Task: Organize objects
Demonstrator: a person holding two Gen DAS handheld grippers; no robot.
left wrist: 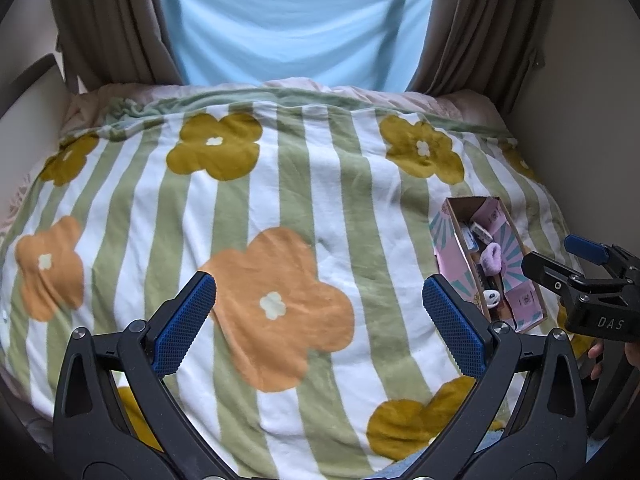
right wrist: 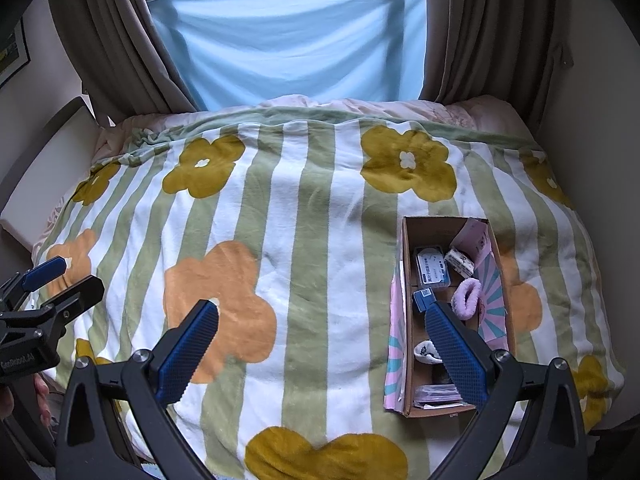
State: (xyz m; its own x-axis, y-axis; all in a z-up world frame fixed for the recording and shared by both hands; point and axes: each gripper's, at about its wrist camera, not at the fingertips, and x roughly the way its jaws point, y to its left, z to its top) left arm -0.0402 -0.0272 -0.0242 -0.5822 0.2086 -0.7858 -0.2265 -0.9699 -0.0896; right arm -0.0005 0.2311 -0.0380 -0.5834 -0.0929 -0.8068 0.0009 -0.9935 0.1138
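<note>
An open cardboard box [right wrist: 440, 232] with pink patterned flaps lies on the right side of the flowered blanket [right wrist: 304, 240]; it also shows in the left wrist view [left wrist: 468, 204]. Inside it are a lilac scrunchie [right wrist: 467, 298], a clear blue-labelled case [right wrist: 432, 268], a small blue box [right wrist: 423, 299], a white patterned pouch [right wrist: 460, 261] and a small white item [right wrist: 427, 351]. My right gripper [right wrist: 320, 320] is open and empty, its right finger over the box. My left gripper [left wrist: 316, 292] is open and empty above the blanket's middle.
The bed fills both views, with a light blue sheet [right wrist: 288, 40] over the window and brown curtains [right wrist: 480, 32] behind. A white headboard or wall panel [right wrist: 48, 160] lies left; a wall is on the right. Each gripper shows at the other view's edge [left wrist: 592, 280].
</note>
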